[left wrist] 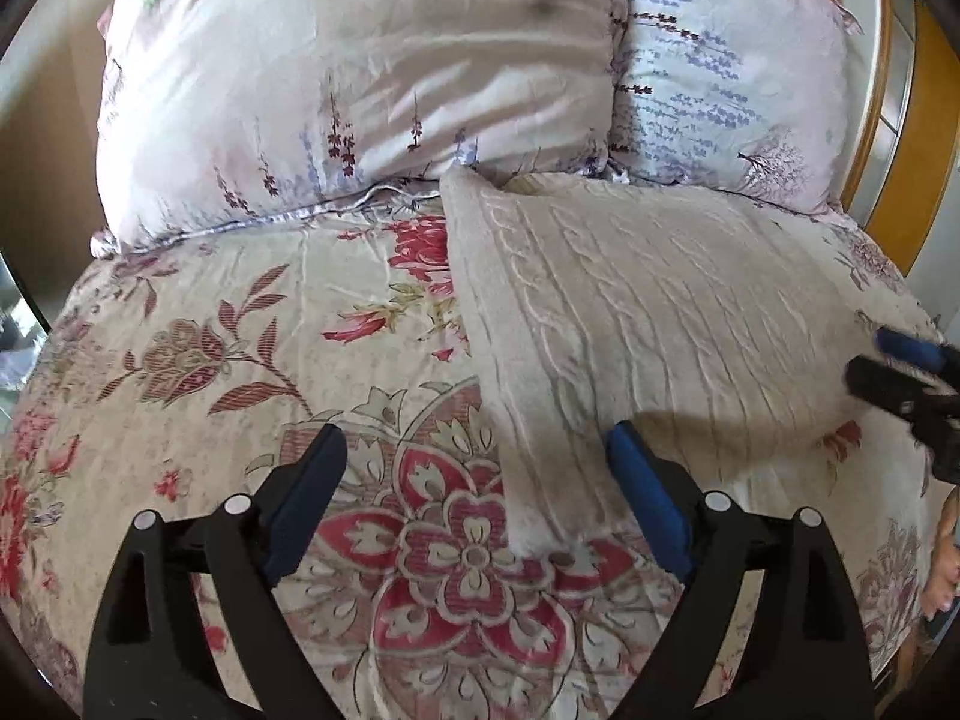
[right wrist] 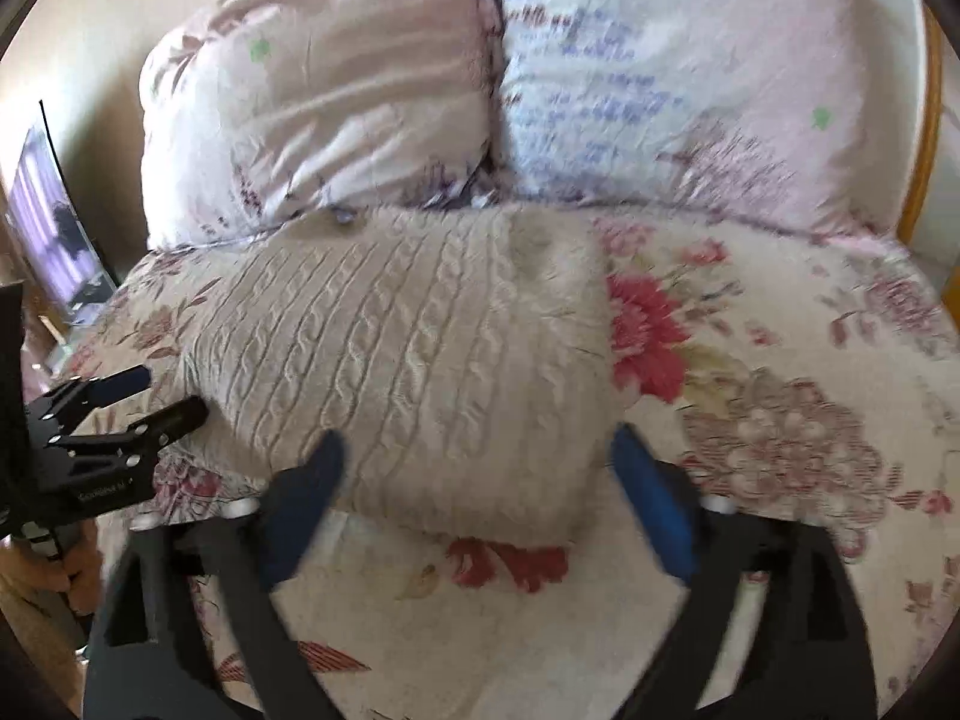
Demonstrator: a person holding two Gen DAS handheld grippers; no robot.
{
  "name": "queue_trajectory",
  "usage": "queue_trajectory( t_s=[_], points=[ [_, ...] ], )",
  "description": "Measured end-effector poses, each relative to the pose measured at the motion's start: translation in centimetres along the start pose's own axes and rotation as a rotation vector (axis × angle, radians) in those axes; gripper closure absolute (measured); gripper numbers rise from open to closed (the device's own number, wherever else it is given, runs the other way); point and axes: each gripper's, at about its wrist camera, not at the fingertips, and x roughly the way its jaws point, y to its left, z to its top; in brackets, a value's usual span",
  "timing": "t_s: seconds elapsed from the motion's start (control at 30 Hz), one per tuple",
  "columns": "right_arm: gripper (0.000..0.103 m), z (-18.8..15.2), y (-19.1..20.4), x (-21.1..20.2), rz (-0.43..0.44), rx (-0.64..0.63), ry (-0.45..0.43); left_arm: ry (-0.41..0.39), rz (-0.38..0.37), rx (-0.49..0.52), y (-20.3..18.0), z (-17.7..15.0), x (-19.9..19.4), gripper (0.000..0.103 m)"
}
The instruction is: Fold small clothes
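A folded beige sweater (right wrist: 420, 360) lies on the flowered bed (left wrist: 210, 360); the left gripper (left wrist: 477, 492) and right gripper (right wrist: 480, 492) gape wide, holding nothing.

Bedroom: pillows (left wrist: 360, 90), floral bedspread (left wrist: 210, 360)

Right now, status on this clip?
Left tool and right tool open, empty. Knit sweater folded on bedspread. Nothing in the way.

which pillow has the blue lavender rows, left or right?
The right-hand pillow: rows of blue sprigs on white. The left pillow is plain pinkish with a few dark sprigs.
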Motion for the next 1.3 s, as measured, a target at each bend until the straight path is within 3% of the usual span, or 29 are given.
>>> queue_trajectory(
  t_s=[0.2,0.33,0.6,0.93,1.3],
  points=[
    [0.001,-1.1,-0.3,-1.2,-0.081,0.027,-0.017,-0.041,0.031,0.010,-0.7,-1.2,-1.8,0.004],
    [0.001,-2.3,-0.4,-1.2,-0.140,0.063,-0.002,-0.025,0.026,0.004,-1.0,-2.0,-2.2,0.002],
    [0.001,-3.7,0.2,-0.1,-0.097,0.109,0.065,0.055,-0.013,-0.034,-1.0,-3.7,-1.6,0.002],
    [0.001,-4.7,2.1,1.5,-0.164,0.043,0.134,0.120,0.011,0.009,-2.4,-4.1,-0.3,0.002],
    [0.001,-4.8,2.0,1.9,-0.164,0.051,0.165,0.119,0.005,0.004,-2.4,-4.2,-0.2,0.002]
  ],
)
